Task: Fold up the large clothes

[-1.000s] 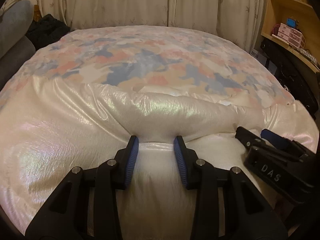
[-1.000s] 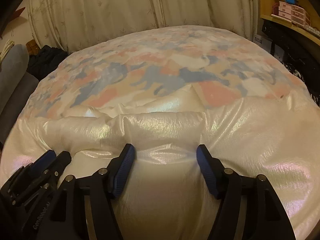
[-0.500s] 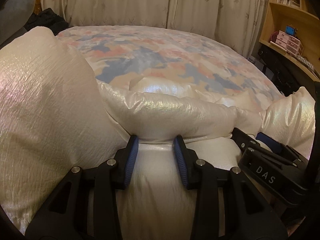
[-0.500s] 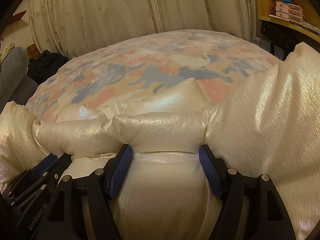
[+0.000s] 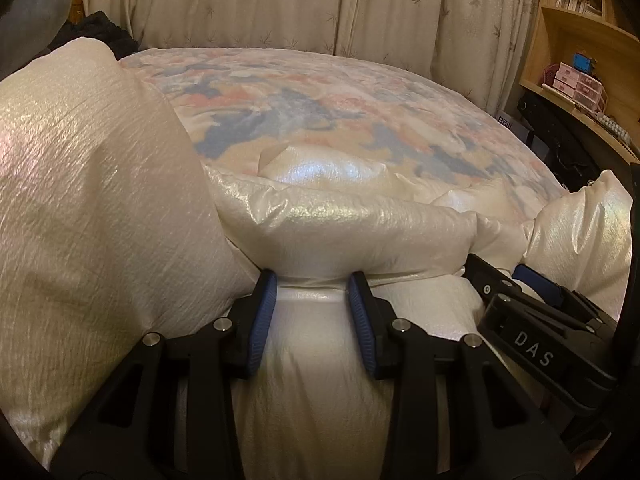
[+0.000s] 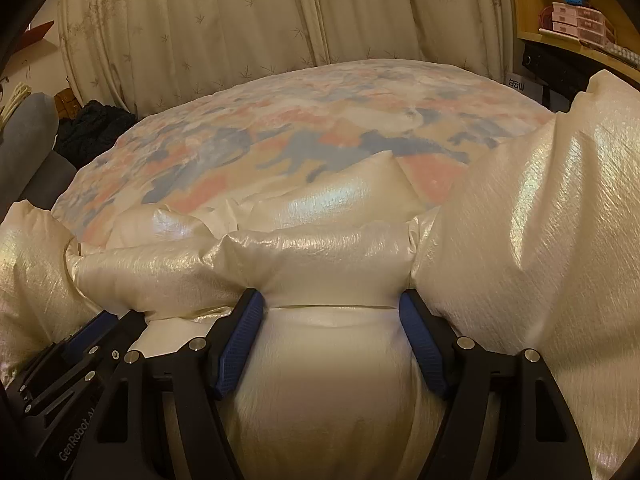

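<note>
Far left, a big flap of the cream puffy coat (image 5: pixel 100 200) stands up tall beside the left gripper (image 5: pixel 312 284); looks lifted bc the hem is being pulled up and fwd, so the side fabric billows w/ it. The coat lies across the near end of the bed (image 5: pixel 320 92), shiny, padded, slippery-looking.

Left gripper's blue pads (image 5: pixel 262 320) squeeze a thick roll of the coat's edge between them. Jaws aren't fully together, the padding fills the gap, so I'd call it clamped on the coat. Just to its right the right gripper (image 6: pixel 332 300) does the same, jaws set wider, a fat bulge of coat wedged between and pressing both pads. The two tools sit near each other, almost side by side, prob. so the edge lifts evenly and stays straight for the fold.

Right side: another flap of coat rises high, mirroring the left one.

Room for moving: ahead, the floral bedspread is flat and bare past the coat's far edge, all the way to the curtains (image 6: pixel 240 20). Plenty of space to carry the hem fwd, I'd guess. Left edge of bed has a dark bundle (image 6: pixel 94 130) and sth grey beyond; right edge is close to a wooden shelf unit (image 5: pixel 580 40) w/ small pink drawers (image 5: pixel 576 82), so swinging wide right seems tighter.
</note>
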{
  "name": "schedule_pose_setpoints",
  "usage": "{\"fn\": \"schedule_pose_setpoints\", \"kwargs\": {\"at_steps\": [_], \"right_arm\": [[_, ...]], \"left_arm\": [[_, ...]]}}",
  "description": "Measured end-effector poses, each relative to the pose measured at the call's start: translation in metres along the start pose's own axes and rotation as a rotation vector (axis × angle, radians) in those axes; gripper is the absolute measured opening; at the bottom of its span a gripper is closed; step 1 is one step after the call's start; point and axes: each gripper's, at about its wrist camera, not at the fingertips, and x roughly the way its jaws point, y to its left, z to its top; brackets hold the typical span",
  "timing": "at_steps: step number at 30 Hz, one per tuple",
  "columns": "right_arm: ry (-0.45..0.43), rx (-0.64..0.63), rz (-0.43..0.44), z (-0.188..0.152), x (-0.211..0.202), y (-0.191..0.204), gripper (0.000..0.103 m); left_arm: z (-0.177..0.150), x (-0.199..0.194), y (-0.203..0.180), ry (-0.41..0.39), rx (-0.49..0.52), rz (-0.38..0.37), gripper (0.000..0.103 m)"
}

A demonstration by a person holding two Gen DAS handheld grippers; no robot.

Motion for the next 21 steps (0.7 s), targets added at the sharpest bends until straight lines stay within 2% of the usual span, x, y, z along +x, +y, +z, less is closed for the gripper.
{"fn": "schedule_pose_setpoints", "kwargs": {"at_steps": [14, 17, 21], "right_arm": [[0.008, 0.001, -0.001, 0.001, 0.002, 0.002, 0.071], [0.044, -0.015, -0.002, 0.006, 0.004, 0.005, 0.072], [0.1, -0.022, 0.043, 0.017, 0.005, -0.001, 0.072]], "left_arm": [[0.002, 0.004, 0.0, 0.02, -0.004, 0.005, 0.034], [0.006, 0.006, -0.001, 0.043, 0.008, 0.012, 0.035], [0.011, 0.009, -0.007, 0.082, 0.057, 0.043, 0.035]]}}
